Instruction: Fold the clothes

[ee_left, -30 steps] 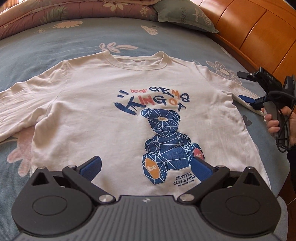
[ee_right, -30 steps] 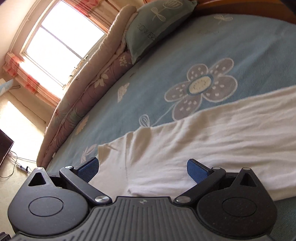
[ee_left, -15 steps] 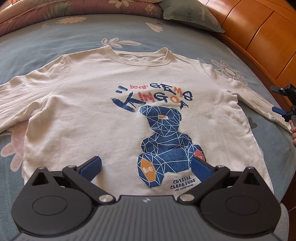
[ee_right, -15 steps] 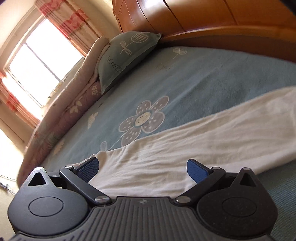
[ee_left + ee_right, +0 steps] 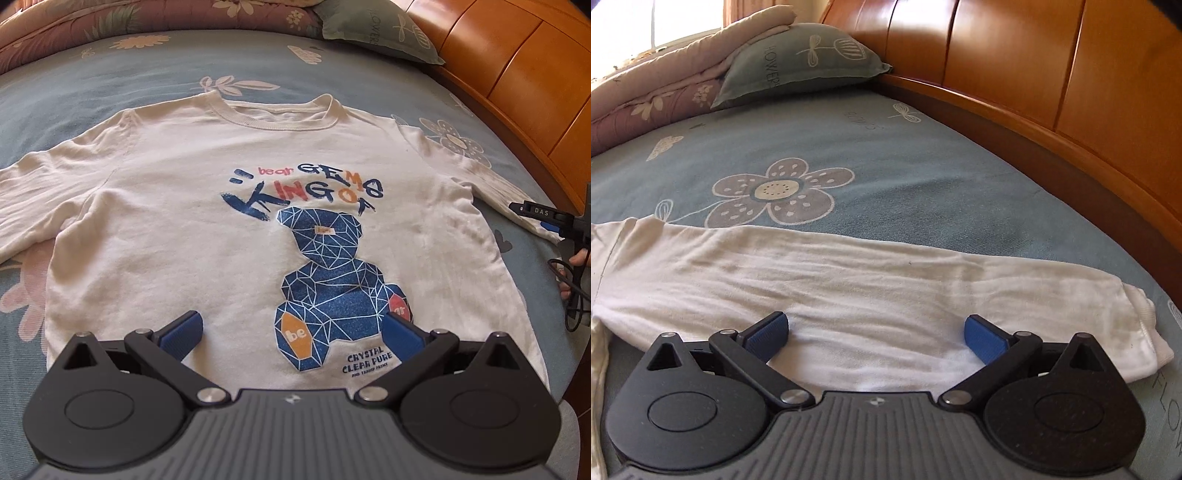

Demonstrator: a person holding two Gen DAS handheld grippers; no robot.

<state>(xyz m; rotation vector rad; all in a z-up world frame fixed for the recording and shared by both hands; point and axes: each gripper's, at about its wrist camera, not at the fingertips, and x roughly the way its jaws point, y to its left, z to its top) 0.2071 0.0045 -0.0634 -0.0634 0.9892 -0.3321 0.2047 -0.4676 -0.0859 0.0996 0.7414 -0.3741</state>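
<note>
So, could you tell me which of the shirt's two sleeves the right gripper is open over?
The sleeve on the headboard side, its cuff showing. The right gripper hangs open above it; the other sleeve lies across the shirt, untouched.

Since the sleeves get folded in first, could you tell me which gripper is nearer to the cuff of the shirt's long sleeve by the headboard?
Right. The right gripper hangs open over that sleeve, near its cuff. The left gripper hovers open above the shirt's hem.

What I can't make out
My left gripper [image 5: 291,332] covers the shirt [image 5: 207,229] hem; one sleeve [image 5: 14,206] runs off-frame; tiny print [image 5: 369,375] under the bear is unreadable.
</note>
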